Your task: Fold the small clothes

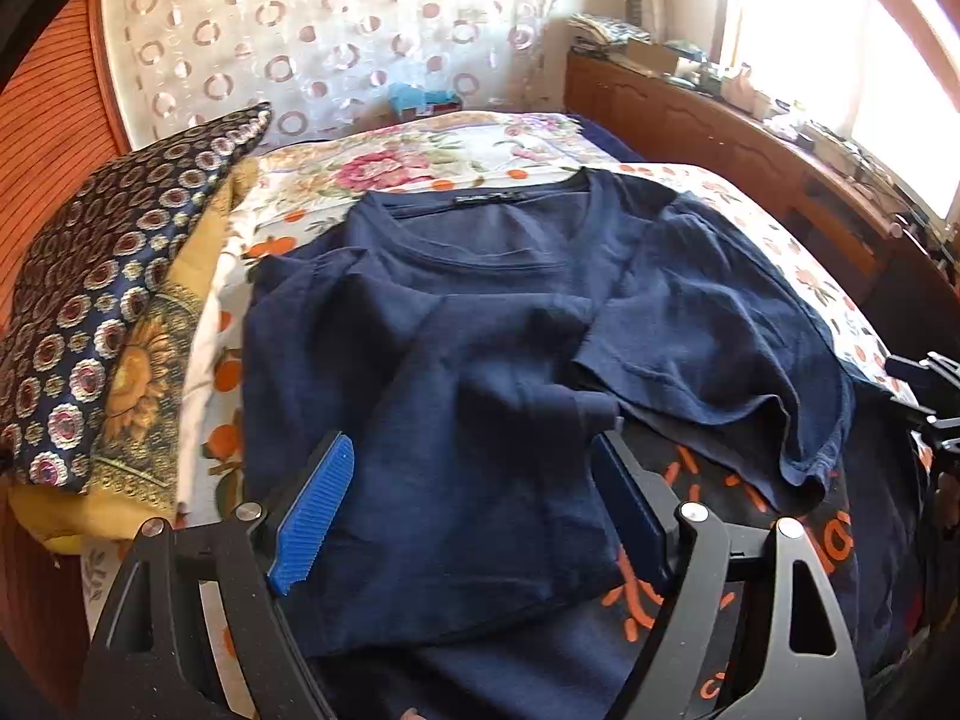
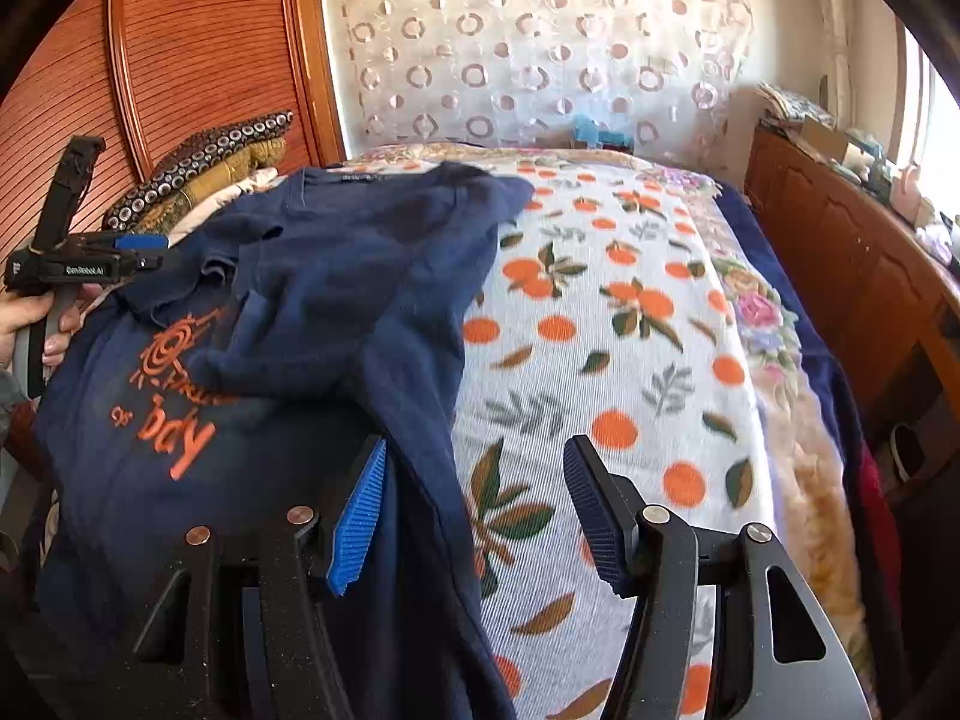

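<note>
My left claw (image 1: 474, 504) hangs over the near half of the shirt (image 1: 480, 324), jaws wide apart, nothing pinched; navy cloth lies under the gap, but the pads look clear of it. My right claw (image 2: 474, 504) is also apart and empty, straddling the shirt's right edge, with its left pad over navy cloth and its right pad over the bedspread (image 2: 630, 312). The shirt lies on the bed, collar away from me, both sleeves already turned in across the chest; the right sleeve sits loose and rumpled, partly over the orange print (image 2: 168, 396). The left side, seen from the left wrist, lies flatter. A patterned pillow (image 1: 108, 300) sits just beside the shirt's far left corner. Risks as I judge them: the folded sleeves are only resting, so any drag on the body cloth could pull them back open. The cloth is soft and stacked in layers; a shallow pinch may take only the top layer and leave the back panel behind, giving a crooked fold. A deep pinch could catch the bedspread as well and lift it with the hem. If my two claws grip at uneven points, the hem will come up skewed. Glare from the window (image 1: 840, 60) washes out the right side, so edges there are hard to read.
</note>
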`<state>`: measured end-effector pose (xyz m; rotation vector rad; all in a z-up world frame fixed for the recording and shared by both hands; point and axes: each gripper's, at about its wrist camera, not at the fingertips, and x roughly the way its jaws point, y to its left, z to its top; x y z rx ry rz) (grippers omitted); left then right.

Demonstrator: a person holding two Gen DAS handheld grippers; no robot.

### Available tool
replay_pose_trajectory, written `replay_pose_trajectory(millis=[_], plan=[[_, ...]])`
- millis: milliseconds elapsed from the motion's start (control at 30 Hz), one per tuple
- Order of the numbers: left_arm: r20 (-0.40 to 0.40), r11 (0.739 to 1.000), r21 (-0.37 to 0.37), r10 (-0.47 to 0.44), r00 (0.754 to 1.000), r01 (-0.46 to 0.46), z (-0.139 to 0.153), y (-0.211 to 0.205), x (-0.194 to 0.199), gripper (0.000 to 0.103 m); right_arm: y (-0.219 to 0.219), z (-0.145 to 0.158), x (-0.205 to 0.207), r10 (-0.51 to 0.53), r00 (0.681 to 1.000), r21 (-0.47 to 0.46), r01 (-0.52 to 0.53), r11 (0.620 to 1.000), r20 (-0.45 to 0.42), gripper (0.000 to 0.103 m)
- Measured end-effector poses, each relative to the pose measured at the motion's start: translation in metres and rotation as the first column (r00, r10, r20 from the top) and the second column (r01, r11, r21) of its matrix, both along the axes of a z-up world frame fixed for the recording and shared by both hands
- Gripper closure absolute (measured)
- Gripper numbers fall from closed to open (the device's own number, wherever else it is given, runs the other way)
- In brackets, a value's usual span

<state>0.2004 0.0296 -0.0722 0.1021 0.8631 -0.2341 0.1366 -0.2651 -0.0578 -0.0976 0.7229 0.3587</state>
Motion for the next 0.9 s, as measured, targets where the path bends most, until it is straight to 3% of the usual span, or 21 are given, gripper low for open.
replay_pose_trajectory(millis=[200, 400, 667, 900], plan=[[0.012, 1.000, 0.004, 0.030, 0.999, -0.030, 0.003, 0.009, 0.007, 0.021, 0.006, 0.022, 0.020, 0.013, 0.999, -0.009, -0.013, 1.000, 0.029, 0.041], [0.002, 0.999, -0.019, 0.040, 0.999, -0.040, 0.004, 0.025, 0.034, 0.021, 0.022, 0.032, 0.072, 0.058, 0.998, -0.079, -0.056, 0.995, 0.024, 0.041], [-0.006, 0.999, -0.021, 0.043, 0.999, -0.043, 0.003, 0.037, 0.070, 0.021, 0.035, 0.022, 0.166, 0.079, 0.995, -0.022, -0.081, 0.996, -0.063, 0.041], [-0.015, 0.998, 0.002, 0.055, 0.998, -0.055, -0.006, 0.041, 0.086, 0.024, 0.039, 0.001, 0.220, 0.081, 0.991, 0.001, -0.081, 0.997, -0.104, 0.041]])
